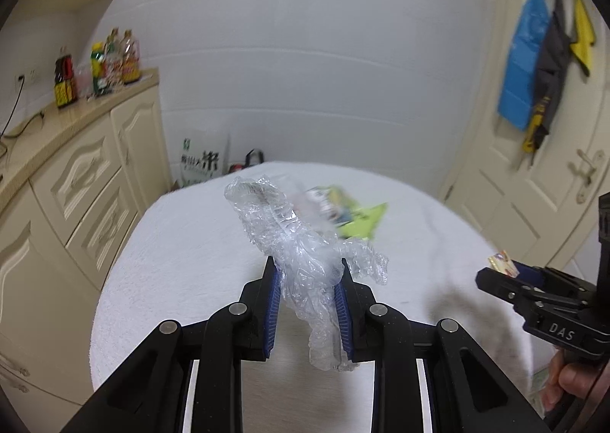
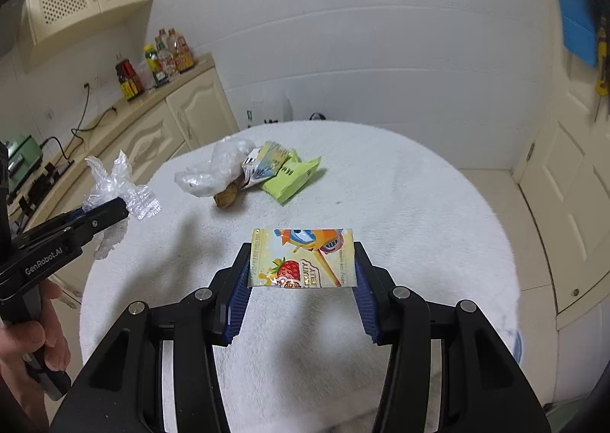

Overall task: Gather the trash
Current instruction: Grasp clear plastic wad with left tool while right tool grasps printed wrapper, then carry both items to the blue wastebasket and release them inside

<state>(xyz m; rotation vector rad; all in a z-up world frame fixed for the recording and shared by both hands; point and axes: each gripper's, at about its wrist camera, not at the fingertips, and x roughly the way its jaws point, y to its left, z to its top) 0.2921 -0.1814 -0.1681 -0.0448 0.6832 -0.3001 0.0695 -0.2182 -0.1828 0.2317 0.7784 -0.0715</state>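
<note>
Crinkled clear plastic film (image 1: 305, 261) is pinched between the blue ribbed pads of the left gripper (image 1: 308, 282), whose jaws stand nearly together on it; the film bunches up above the fingertips and a loose tail hangs down between the black fingers, clear of the table. From the right wrist view the same gripper (image 2: 114, 210) shows at the left edge, held in a hand (image 2: 34, 337), with the film (image 2: 118, 192) fanning out past its tip above the table's near left edge. The right gripper (image 2: 303, 261) is clamped on a snack wrapper (image 2: 303, 257) printed with a strawberry and an orange cartoon plane; the flat wrapper spans the gap from one pad to the other, edges pressed against both, and is lifted off the cloth. In the left wrist view that gripper (image 1: 495, 269) comes in from the right with the wrapper's edge (image 1: 501, 261) poking out of its tip, and fingers (image 1: 568, 379) wrap the handle below. Under both lies a round table covered in white towelling (image 2: 419, 204). Farther back on it, well apart from both grippers, rests a small heap of trash: a crumpled clear bag (image 2: 213, 169), a brown lump (image 2: 227, 196) touching it, a blue and white packet (image 2: 267, 162) and a green packet (image 2: 293, 177) partly under that. Beyond the table stand cream cabinets (image 2: 190, 116) with bottles (image 2: 167, 55) on the counter, and a cream door (image 1: 533, 166) hung with cloths.
</note>
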